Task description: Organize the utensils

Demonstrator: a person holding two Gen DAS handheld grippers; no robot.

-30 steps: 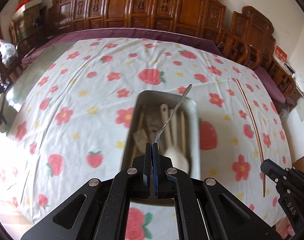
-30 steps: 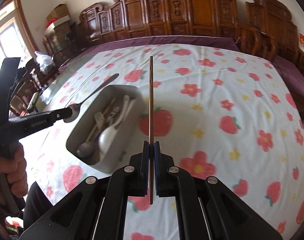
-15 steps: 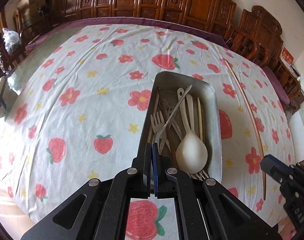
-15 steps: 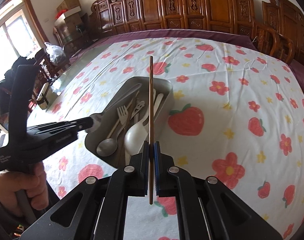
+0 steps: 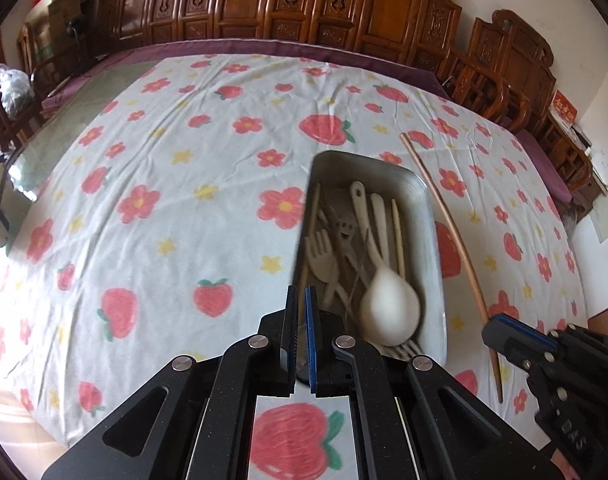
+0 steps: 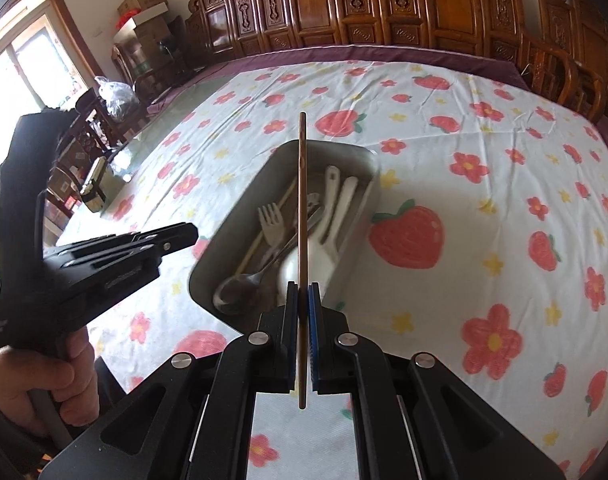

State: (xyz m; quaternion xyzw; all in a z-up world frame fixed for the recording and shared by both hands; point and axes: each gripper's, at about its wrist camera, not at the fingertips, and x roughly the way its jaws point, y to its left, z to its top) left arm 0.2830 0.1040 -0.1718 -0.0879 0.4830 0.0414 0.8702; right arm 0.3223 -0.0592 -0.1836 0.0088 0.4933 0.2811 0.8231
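Note:
A grey metal tray (image 5: 434, 216) (image 6: 239, 236) on the flowered tablecloth holds several utensils: a white ladle (image 5: 388, 308), pale forks, chopsticks and a metal spoon (image 6: 239, 286). My left gripper (image 5: 300, 300) is slightly open and empty, at the tray's near left edge; it also shows in the right wrist view (image 6: 183, 234). My right gripper (image 6: 302, 292) is shut on a brown chopstick (image 6: 302, 200) that points up over the tray; the chopstick also shows in the left wrist view (image 5: 452, 236), right of the tray.
Carved wooden chairs (image 5: 304, 4) line the far side of the table. A small dark box (image 6: 93, 190) sits on the glass at the table's left edge. The tablecloth (image 5: 163, 200) spreads left of the tray.
My left gripper has opened and let go of the metal spoon, which now lies in the tray. My right gripper has moved left with the chopstick, over the tray.

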